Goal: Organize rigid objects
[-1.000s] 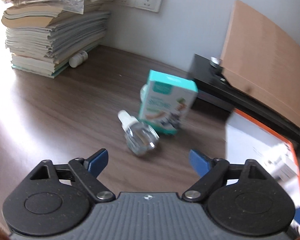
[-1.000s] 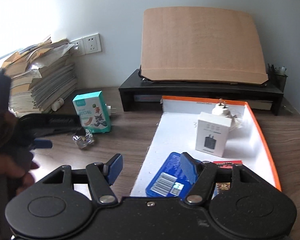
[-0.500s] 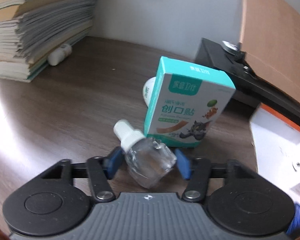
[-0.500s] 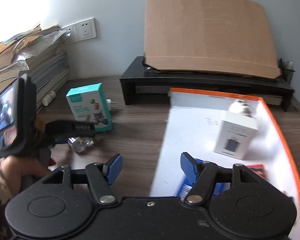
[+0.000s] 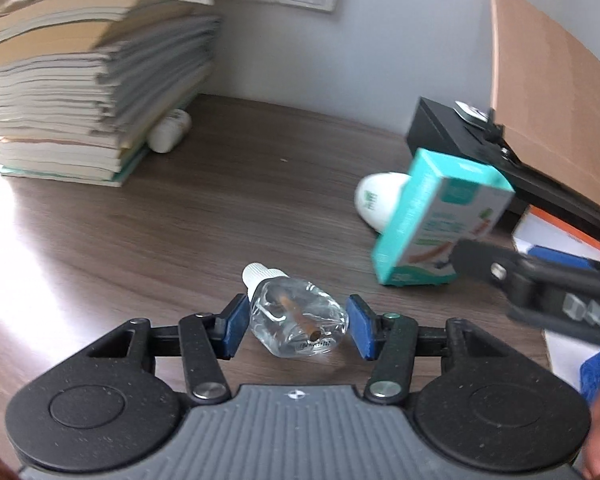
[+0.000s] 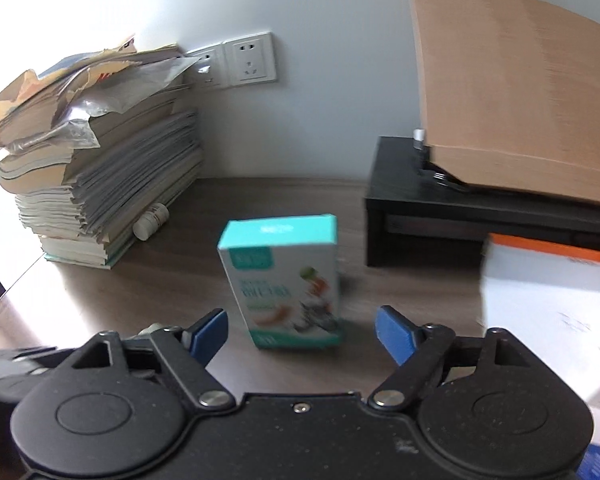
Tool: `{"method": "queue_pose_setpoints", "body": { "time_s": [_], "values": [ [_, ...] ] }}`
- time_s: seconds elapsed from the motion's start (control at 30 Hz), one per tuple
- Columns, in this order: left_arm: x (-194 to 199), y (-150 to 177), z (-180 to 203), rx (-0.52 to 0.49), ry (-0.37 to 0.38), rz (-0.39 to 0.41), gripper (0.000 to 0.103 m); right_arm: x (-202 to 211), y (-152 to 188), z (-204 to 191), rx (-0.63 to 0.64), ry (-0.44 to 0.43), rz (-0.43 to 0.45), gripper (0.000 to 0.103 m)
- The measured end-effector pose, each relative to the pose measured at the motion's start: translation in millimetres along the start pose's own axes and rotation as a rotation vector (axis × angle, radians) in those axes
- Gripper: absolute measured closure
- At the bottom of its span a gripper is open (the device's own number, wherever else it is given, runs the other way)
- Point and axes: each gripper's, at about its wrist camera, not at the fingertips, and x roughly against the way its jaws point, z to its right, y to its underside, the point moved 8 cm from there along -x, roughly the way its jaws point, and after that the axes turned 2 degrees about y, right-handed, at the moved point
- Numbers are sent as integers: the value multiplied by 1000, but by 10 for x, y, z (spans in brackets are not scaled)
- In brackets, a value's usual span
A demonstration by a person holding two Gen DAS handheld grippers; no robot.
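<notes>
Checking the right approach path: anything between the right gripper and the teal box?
Nothing. In the right wrist view only bare wood desk separates the right gripper, whose jaws are opening, from the upright teal box.

The support surface is a dark wood-grain desk (image 5: 204, 216). Directly on it: a tall stack of books and papers (image 6: 100, 184) at the left by the wall, a small white pill bottle (image 6: 151, 216) on its side touching the stack's base, and a clear glass bottle (image 5: 296, 318) on its side. An upright teal box (image 6: 286, 286), a white rounded object (image 5: 376, 200) behind the box, a black monitor riser (image 6: 460, 204) and a white orange-edged tray (image 6: 548, 280) also rest on the desk.
</notes>
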Motion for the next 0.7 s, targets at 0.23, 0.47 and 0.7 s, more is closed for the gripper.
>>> {"method": "queue_pose_setpoints", "body": {
  "time_s": [0.23,0.47,0.7],
  "values": [
    [55,-72,-194,40,-15,11,49,-404,-107,-185,34,20,-2,3],
    [76,-178,-159,42,-3,34,50,-447,-171,-170,19,30,-8,19],
    [153,-246,44,16,18,61,52,-87,-198,11,-6,40,25,19]
  ]
}}
